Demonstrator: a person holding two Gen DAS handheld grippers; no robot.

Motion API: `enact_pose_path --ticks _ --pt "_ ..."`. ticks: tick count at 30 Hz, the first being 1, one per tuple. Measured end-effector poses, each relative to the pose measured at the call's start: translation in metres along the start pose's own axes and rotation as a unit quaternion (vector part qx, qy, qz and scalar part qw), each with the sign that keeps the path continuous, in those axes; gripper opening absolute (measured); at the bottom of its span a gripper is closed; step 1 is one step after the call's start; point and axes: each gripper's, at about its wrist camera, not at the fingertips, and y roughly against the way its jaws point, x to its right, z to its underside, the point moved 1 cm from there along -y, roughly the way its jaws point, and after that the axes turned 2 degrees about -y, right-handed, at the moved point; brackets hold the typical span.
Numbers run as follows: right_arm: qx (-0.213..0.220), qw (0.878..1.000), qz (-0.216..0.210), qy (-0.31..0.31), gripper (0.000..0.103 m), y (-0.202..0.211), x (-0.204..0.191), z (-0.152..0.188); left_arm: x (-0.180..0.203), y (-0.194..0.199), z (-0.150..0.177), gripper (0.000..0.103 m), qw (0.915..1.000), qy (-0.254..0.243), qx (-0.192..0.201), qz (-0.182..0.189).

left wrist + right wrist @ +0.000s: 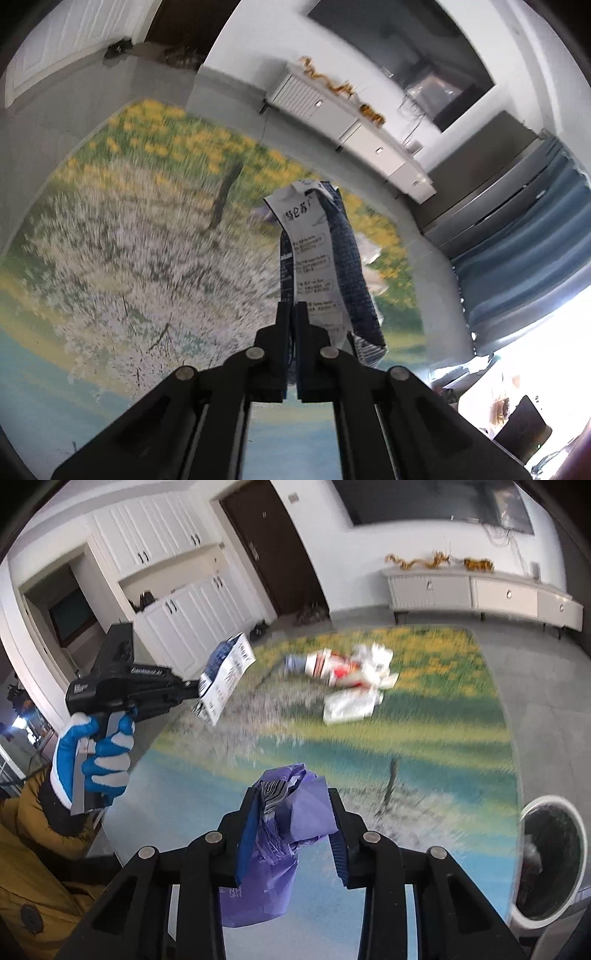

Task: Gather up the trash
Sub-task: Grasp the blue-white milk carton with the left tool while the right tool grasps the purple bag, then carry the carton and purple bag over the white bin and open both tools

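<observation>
From the left wrist view, the left hand-held gripper (291,314) had its black jaws pinched almost together on the lower edge of a flattened white-and-navy milk carton (321,258) with printed text. The carton stood up and away from the jaws, held in the air above the flower-print rug (129,221) of yellow, white and blue. Beyond it, a long white low cabinet (351,122) ran along the wall, with golden ornaments on top.

From the right wrist view, the right hand-held gripper (291,808) was clamped at a moderate width around a crumpled purple plastic bag (273,849), which hung down between the blue-padded jaws. Over on the left, a blue-and-white gloved hand (96,760) gripped the other tool, the carton (225,675) sticking out of its tip. A blurred heap of white and red litter (351,679) lay on the rug. A round white bin (550,860) with a dark liner sat at the right edge.
</observation>
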Motion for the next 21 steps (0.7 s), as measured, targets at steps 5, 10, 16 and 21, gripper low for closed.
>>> enact_pose_path --ticks 5,10,16,21 --pt "0.058 0.998 0.027 -0.002 0.033 0.045 0.01 -0.014 0.034 0.034 -0.012 0.002 0.9984 -0.033 0.037 0.028" --pt "0.11 0.991 0.073 -0.021 0.033 0.092 0.039 -0.02 0.087 0.046 -0.02 0.002 0.9932 -0.081 0.046 0.07" --pt "0.145 0.978 0.135 -0.063 0.033 0.137 0.092 -0.013 0.167 0.017 -0.006 0.002 0.9832 -0.138 0.004 0.12" --pt "0.157 0.967 0.171 -0.104 0.033 0.156 0.139 -0.002 0.241 -0.034 0.022 0.002 0.9695 -0.181 -0.056 0.155"
